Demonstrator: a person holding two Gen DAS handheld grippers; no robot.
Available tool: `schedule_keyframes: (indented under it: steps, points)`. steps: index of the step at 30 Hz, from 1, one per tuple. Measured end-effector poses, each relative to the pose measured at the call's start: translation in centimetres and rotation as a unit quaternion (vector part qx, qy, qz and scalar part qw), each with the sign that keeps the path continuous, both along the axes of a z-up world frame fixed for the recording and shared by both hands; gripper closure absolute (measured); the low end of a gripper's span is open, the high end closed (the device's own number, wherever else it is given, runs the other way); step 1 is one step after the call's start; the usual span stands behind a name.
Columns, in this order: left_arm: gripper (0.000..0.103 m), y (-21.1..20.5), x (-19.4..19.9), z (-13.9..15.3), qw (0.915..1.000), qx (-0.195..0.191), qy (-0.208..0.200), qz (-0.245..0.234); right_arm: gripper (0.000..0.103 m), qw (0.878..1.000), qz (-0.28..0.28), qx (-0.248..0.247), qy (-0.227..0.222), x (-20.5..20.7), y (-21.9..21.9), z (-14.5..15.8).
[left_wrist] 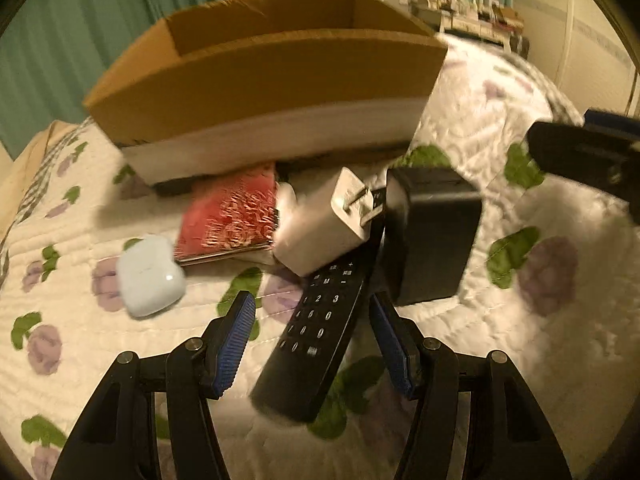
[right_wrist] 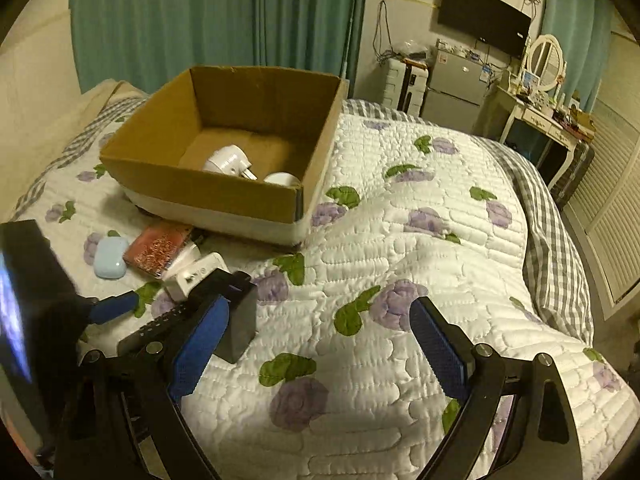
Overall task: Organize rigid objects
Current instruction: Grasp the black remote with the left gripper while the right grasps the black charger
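Note:
My left gripper (left_wrist: 312,308) is open, its blue pads on either side of a black remote control (left_wrist: 316,332) lying on the quilt. A white plug adapter (left_wrist: 320,220) leans on the remote's far end, next to a black box-shaped block (left_wrist: 432,236). A red patterned booklet (left_wrist: 232,216) and a pale blue earbud case (left_wrist: 150,276) lie to the left. The cardboard box (right_wrist: 256,196) stands behind them and holds a white plug (right_wrist: 228,162) and a white round item (right_wrist: 282,179). My right gripper (right_wrist: 316,332) is open and empty over the quilt, right of the black block (right_wrist: 236,320).
The bed's floral quilt (right_wrist: 400,260) stretches to the right. A fridge (right_wrist: 452,88), a dressing table with mirror (right_wrist: 544,116) and teal curtains (right_wrist: 200,12) stand beyond the bed. The right gripper's finger shows at the right edge of the left wrist view (left_wrist: 584,152).

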State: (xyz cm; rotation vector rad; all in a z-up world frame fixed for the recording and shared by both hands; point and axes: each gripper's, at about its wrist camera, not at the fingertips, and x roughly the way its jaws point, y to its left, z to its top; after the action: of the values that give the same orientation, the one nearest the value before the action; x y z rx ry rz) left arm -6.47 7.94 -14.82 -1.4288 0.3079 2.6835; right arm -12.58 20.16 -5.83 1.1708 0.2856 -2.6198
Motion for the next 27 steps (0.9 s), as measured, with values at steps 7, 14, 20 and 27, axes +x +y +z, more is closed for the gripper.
schedule_keyframes:
  steps: [7, 14, 20, 27]
  points:
    - [0.070, 0.2, -0.6, -0.5, 0.9994, 0.023, -0.013, -0.023, 0.011, 1.000, -0.008, 0.003, -0.009, -0.7, -0.1, -0.8]
    - [0.083, -1.8, 1.9, 4.1, 0.9947, 0.099, 0.021, -0.021, 0.011, 1.000, 0.002, 0.004, 0.003, -0.1, -0.6, -0.4]
    - [0.083, -4.1, 2.9, 7.9, 0.9910, 0.111, 0.075, -0.003, 0.011, 1.000, 0.016, 0.004, 0.005, 0.4, -1.8, -0.5]
    - [0.083, -7.6, 2.3, 8.5, 0.9890, 0.093, 0.106, 0.045, 0.011, 0.999, 0.035, 0.010, -0.018, -0.5, -4.9, -2.8]
